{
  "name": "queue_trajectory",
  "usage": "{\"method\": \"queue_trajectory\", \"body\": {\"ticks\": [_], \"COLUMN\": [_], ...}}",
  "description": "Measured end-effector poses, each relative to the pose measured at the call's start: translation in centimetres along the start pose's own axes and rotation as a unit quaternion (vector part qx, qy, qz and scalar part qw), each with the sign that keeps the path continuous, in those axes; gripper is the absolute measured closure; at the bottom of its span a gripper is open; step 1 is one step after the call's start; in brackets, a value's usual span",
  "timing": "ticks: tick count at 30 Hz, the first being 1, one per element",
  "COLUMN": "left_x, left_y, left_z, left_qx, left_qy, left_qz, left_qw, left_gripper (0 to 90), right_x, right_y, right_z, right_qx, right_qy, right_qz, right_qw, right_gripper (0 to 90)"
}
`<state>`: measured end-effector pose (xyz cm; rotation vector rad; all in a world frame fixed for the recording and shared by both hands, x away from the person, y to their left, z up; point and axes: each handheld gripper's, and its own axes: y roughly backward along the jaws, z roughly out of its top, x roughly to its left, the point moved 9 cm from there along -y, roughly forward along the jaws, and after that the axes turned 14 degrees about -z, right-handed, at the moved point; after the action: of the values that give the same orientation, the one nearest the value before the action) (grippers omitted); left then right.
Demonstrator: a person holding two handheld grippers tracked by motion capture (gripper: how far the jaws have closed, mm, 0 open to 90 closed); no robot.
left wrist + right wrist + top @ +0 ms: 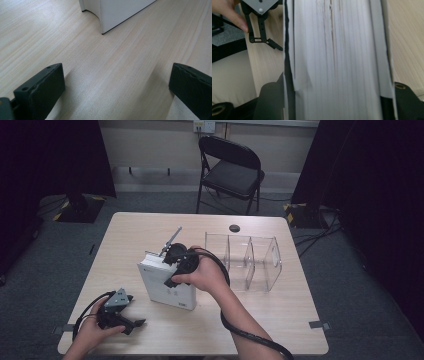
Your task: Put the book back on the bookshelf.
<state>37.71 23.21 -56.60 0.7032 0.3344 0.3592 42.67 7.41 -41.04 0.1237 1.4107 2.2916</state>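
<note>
At the near left corner of the table, the left gripper rests low over the wood in the person's left hand, pointing right. Its 2 fingers stand wide apart with only bare wood between them. In the left gripper view a white corner of the book lies ahead of them, well apart from the fingers.

Farther in, at the middle of the table, the book lies flat, its cover up and turned a little askew. The right hand holds the right gripper at the book's far edge, aimed toward the near left. In the right gripper view the block of pages runs up between the 2 fingers, one just outside each cover. Whether the pads press on the covers cannot be told from here. The same view shows the left gripper farther off beside the book, a fingertip of the left hand at its top.

Just right of the book stands a clear rack with 3 bays, near the right hand but apart from it.

A small dark disc sits near the far edge of the table. Beyond the table, a black folding chair stands on the grey floor.
</note>
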Motion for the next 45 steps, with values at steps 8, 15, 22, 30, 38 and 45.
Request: {"method": "queue_trajectory", "body": {"ticks": [8,15,22,30,38,45], "left_x": [0.0,0.0,0.0,0.0,0.0,0.0], "left_y": [0.0,0.0,0.0,0.0,0.0,0.0], "left_z": [0.0,0.0,0.0,0.0,0.0,0.0], "left_qx": [-0.001,0.0,0.002,0.001,-0.001,-0.001], "left_qy": [0.0,-0.001,-0.003,-0.002,-0.001,-0.002], "left_qz": [0.0,0.0,0.0,-0.002,-0.001,-0.001], "left_qw": [1.0,1.0,1.0,1.0,1.0,1.0], "left_gripper": [0.0,0.0,0.0,0.0,0.0,0.0], "right_x": [0.0,0.0,0.1,0.1,-0.1,0.0], "right_y": [0.0,-0.1,-0.1,-0.1,-0.1,-0.5], "right_z": [-0.1,-0.2,-0.3,-0.2,0.1,0.9], "right_qx": [0.019,0.04,0.044,0.042,0.031,0.035], "right_qy": [0.008,0.012,0.013,0.009,-0.011,-0.003], "right_qz": [-0.008,-0.014,-0.013,-0.014,-0.004,-0.006], "right_qw": [0.9997,0.999,0.9989,0.999,0.9995,0.9994], "right_gripper": [45.8,46.3,46.1,45.0,41.1,38.2]}}
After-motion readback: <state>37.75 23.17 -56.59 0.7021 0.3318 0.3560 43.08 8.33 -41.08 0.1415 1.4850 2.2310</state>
